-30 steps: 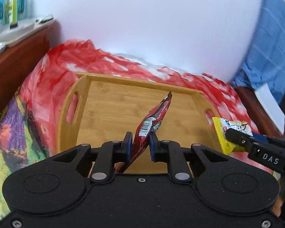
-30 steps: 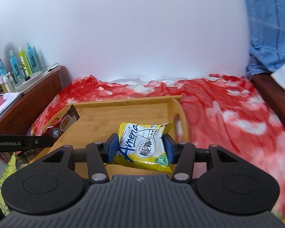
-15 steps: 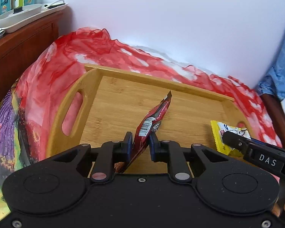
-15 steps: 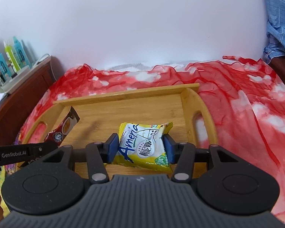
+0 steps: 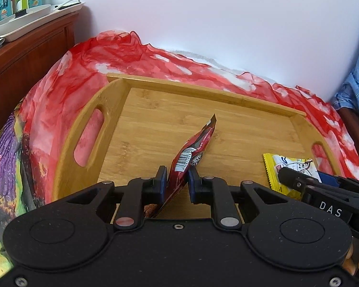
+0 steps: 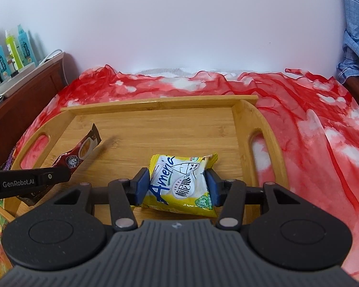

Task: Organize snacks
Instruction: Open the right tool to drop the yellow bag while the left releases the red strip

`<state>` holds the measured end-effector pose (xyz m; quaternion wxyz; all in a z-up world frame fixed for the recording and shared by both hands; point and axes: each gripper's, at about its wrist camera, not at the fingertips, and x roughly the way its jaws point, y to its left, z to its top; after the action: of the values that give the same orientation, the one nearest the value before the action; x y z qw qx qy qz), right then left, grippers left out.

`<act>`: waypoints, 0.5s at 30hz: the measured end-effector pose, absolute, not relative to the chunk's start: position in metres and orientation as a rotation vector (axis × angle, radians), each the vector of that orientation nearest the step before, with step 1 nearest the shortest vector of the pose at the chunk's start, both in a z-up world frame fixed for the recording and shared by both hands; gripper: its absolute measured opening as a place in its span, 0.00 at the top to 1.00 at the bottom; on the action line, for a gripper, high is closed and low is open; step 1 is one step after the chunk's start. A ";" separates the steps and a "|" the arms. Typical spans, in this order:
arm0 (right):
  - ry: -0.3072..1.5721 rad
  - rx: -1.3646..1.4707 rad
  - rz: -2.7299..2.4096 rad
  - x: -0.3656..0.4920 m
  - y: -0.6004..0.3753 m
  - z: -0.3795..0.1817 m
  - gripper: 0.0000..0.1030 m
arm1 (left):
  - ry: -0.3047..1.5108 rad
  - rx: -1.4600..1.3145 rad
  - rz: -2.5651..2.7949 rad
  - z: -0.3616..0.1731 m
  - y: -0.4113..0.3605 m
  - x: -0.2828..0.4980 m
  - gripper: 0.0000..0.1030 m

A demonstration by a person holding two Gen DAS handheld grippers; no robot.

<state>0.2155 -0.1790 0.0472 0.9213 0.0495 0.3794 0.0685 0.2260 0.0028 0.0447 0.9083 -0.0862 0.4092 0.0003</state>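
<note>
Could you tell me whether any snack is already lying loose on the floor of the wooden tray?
No, the tray floor is bare; the yellow packet sits clamped in the right gripper.

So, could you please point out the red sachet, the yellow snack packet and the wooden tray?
red sachet (image 5: 187, 161), left wrist view, barcode panel.
yellow snack packet (image 6: 179, 184), right wrist view, printed front.
wooden tray (image 6: 155, 102), right wrist view, far rim.

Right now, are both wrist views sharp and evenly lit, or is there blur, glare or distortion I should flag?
Left wrist view: sharp; fisheye bends the bamboo tray rim; the white wall is washed out; the barcode on the red sachet is legible. Right wrist view: sharp too; print on the yellow snack packet is readable; the sachet throws a soft shadow on the tray floor; dark vignette in the corners.
</note>
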 end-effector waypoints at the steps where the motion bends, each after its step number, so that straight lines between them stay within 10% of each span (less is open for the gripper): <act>1: 0.779 0.102 0.140 0.215 -0.179 0.047 0.47 | 0.847 -0.177 0.002 0.044 0.003 0.226 0.83; 15: 0.763 0.066 0.137 0.213 -0.176 0.042 0.46 | 0.841 -0.165 0.009 0.041 0.001 0.225 0.82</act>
<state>0.2131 -0.1755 0.0425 0.9253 0.0324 0.3718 0.0668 0.2250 0.0013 0.0408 0.9096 -0.0801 0.4076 0.0042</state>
